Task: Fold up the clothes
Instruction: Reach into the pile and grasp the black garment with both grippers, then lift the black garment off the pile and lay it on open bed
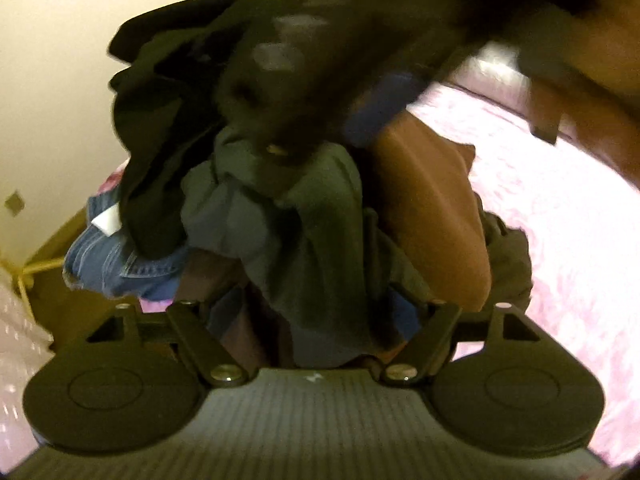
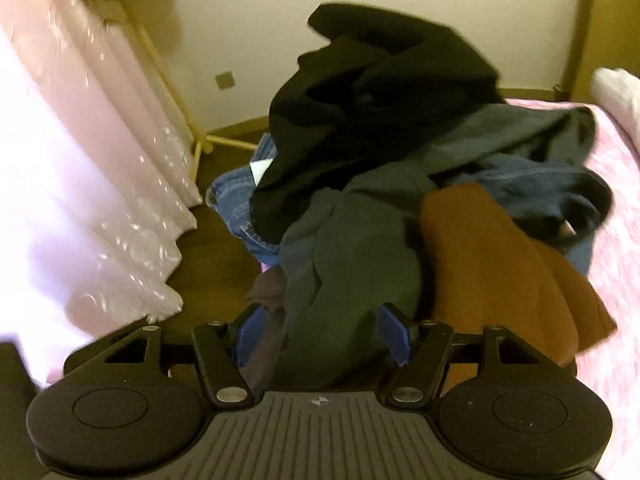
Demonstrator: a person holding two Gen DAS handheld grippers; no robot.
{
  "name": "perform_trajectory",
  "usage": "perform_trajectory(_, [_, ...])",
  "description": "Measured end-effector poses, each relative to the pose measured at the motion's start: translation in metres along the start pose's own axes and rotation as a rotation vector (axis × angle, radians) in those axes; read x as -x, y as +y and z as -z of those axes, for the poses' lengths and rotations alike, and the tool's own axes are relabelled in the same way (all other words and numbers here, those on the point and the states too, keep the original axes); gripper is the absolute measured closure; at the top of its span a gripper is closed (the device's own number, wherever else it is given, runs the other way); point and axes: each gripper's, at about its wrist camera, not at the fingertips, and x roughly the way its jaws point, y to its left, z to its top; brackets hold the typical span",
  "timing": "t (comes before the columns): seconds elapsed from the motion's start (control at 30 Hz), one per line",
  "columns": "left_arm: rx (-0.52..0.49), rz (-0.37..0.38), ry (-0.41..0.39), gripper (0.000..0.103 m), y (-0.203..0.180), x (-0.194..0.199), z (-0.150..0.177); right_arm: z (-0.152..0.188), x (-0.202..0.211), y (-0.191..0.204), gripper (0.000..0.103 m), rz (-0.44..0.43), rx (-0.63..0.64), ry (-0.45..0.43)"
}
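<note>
Both views are dimly lit with a warm yellow cast. Strong fisheye bending is seen at the edges, with black corners. In the left wrist view, a dark shape (image 1: 304, 52) above the tongs is heavily smeared by motion blur. In the right wrist view, the pink curtain (image 2: 60, 168) left of the tongs is overexposed and glaring.

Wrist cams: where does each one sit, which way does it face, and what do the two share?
Left wrist: sits on the left hand-held gripper, facing along its fingers into the clothes pile on the pink bedspread; its own black linkage shows, and a blurred dark object crosses the top.
Right wrist: sits on the right hand-held gripper, facing the same pile, with a pink curtain at left; blue fingers flank cloth.
Shared: dark green-grey garment, rust-brown garment, black garment, blue jeans.
</note>
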Motion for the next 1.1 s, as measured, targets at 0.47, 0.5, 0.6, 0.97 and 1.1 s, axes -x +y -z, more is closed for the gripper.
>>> perform_trajectory(0.47, [-0.013,0.082,-0.022,0.098,0.01,-0.022,0.003,-0.015,-0.069,-0.039,0.078,0.153,0.049,0.149])
perform_trajectory(0.5, [-0.017,0.085,-0.032,0.098,0.013,-0.021,0.001,-0.016,-0.064,-0.043,0.083,0.153,0.031,0.146])
perform_trajectory(0.6, [-0.03,0.068,-0.095,0.099,0.021,-0.004,-0.019,-0.02,-0.044,-0.049,0.089,0.147,-0.005,0.112])
perform_trajectory(0.97, [-0.159,0.061,-0.398,0.099,0.039,0.072,-0.109,-0.082,0.087,-0.056,0.098,0.069,-0.145,-0.226])
perform_trajectory(1.1, [-0.208,0.071,-0.538,0.099,0.035,0.111,-0.156,-0.108,0.153,-0.053,0.098,0.066,-0.169,-0.399])
